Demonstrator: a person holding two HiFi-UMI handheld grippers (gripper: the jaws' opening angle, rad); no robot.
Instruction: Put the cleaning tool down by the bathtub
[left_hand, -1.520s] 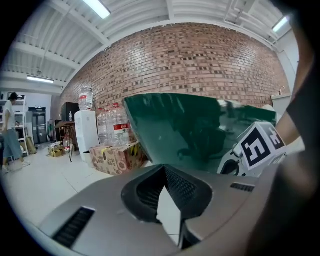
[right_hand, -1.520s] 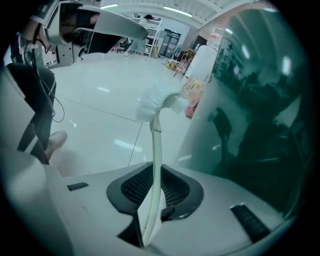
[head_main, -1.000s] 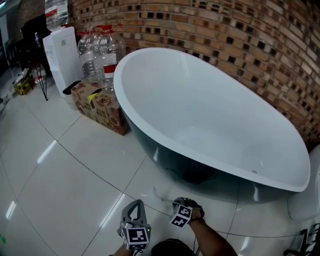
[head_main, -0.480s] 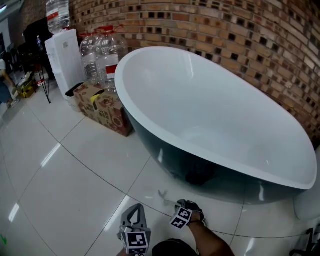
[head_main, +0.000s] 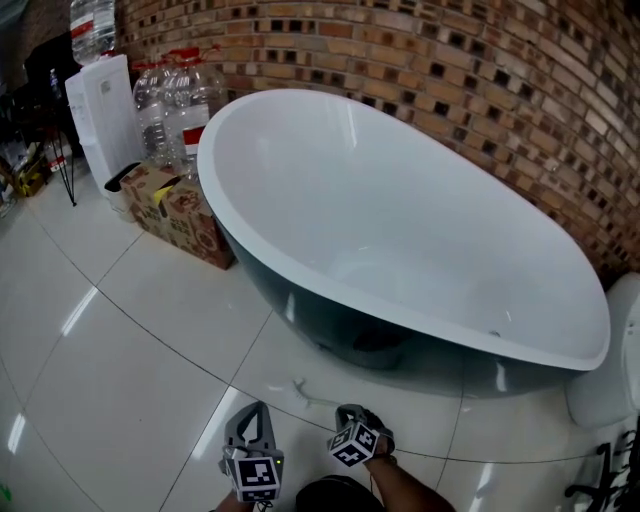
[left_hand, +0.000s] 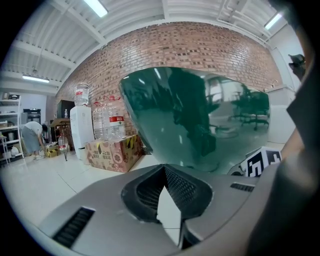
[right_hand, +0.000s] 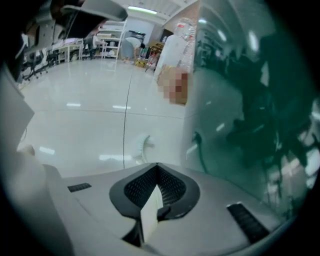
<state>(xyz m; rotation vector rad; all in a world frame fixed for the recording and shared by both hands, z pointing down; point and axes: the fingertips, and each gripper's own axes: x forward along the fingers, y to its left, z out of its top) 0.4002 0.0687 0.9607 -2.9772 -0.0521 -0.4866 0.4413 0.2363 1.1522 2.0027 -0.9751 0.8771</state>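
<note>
brush (head_main: 299, 387) x1 by tub (head_main: 400, 210); l gripper (head_main: 254, 410) shut, r gripper (head_main: 350, 411) just closed, both empty

Workspace hall: bathtub (head_main: 400, 220), brick wall (head_main: 450, 60)

Cleaning tool (head_main: 300, 389): small white brush with a curved head and a short handle. It lies flat and loose on the glossy pale floor (head_main: 120, 330).

Position: near the foot of the bathtub (head_main: 285, 300), along its near long side. Contact with the tub wall cannot be made out.

Bathtub: freestanding, oval, upright. White inside, dark green gloss outside, wide rim flaring over a narrower base.
</note>
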